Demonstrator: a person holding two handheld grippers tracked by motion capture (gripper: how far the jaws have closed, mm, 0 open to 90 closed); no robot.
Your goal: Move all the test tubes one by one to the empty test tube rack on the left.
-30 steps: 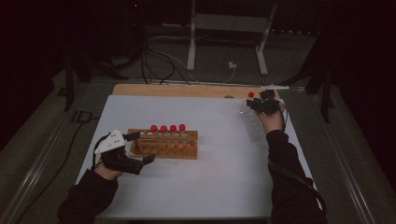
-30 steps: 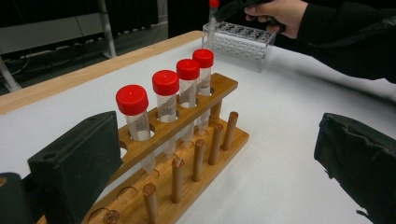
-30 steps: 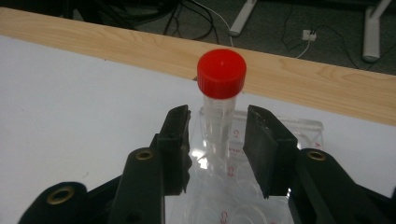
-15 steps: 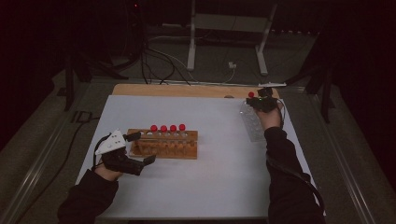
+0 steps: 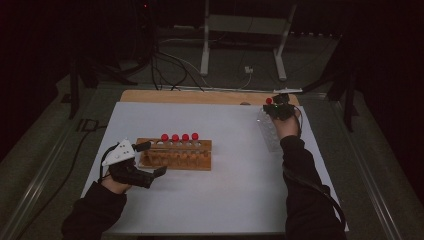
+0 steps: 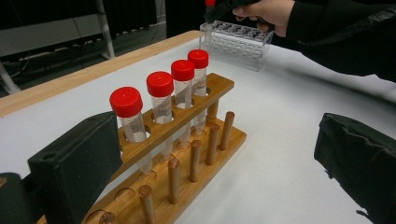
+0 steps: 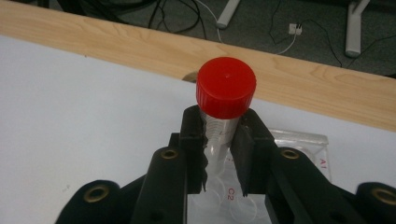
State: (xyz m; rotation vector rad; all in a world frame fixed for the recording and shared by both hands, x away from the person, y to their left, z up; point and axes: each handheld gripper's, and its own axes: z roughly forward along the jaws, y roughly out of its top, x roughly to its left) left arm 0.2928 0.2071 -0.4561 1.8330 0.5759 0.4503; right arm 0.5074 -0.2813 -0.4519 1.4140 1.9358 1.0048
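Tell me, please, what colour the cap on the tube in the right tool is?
Red cap, clearest in the right gripper view.

High view: fixed above person's side, faces forward and down, far, whole desk [image 5: 210, 200]. Left gripper view: low, close, looks between own fingers [image 6: 74, 163] past wooden rack [image 6: 187, 154] toward clear rack [image 6: 236, 39]. Right gripper view: very close, tube [image 7: 224, 100] between fingers. Clear rack shared by all views.
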